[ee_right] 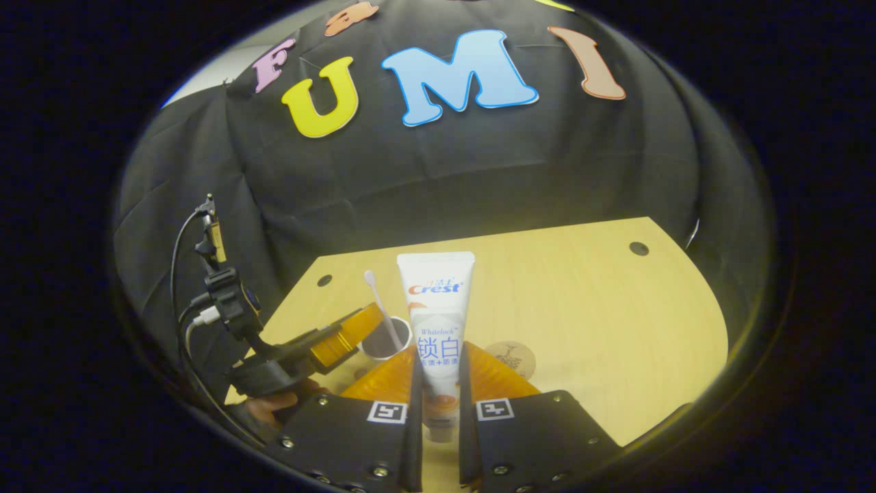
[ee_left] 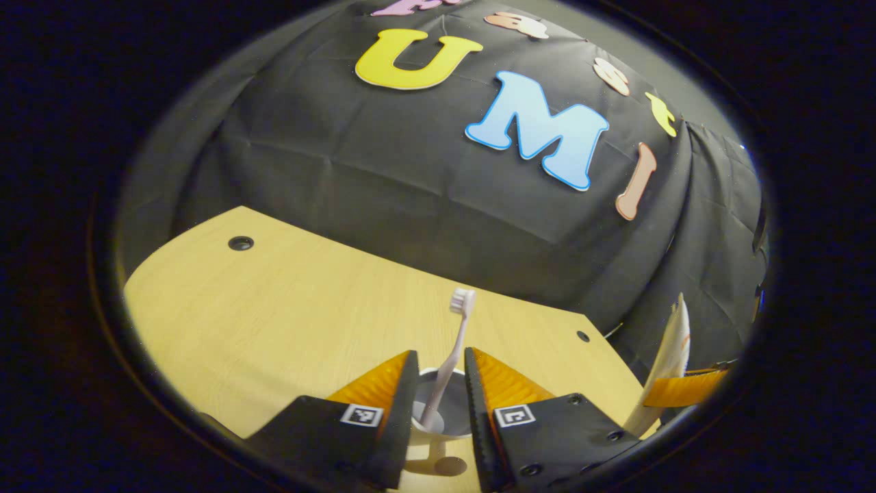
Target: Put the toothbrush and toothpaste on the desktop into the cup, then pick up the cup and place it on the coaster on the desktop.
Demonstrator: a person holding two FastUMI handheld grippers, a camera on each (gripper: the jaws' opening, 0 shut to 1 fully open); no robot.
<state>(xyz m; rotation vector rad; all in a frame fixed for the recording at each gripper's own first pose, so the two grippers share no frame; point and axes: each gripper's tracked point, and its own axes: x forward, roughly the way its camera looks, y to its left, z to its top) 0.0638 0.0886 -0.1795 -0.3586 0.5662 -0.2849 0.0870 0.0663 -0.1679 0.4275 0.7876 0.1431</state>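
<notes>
toothbrush (ee_left: 454, 356) stands tilted in the cup (ee_left: 438, 411), head up, seen between the jaws of the left gripper (ee_left: 441, 411) in the left gripper view; the handle runs up through the gap and i cannot tell whether either finger touches it. those jaws sit a little apart, straddling the cup's rim, the cup on the table (ee_left: 274, 315) just beyond them. at the right edge of the same view the toothpaste (ee_left: 674, 349) shows as a pale upright strip with another gripper's finger beside it. right gripper view: toothpaste (ee_right: 436, 329) upright, crimped end up, cap end down between the jaws of the right gripper (ee_right: 438, 411), both fingers pressing on the tube's lower part. beyond those jaws and to their left, the cup (ee_right: 384, 339) with the toothbrush (ee_right: 383, 311) leaning in it; the left gripper (ee_right: 342, 335) comes in from the left with its fingers at the cup, a hand (ee_right: 274, 404) on its handle and cables trailing from it. just beyond the right finger of the right gripper, the round coaster (ee_right: 513, 356) lies flat on the table (ee_right: 602, 301), apart from the cup.
</notes>
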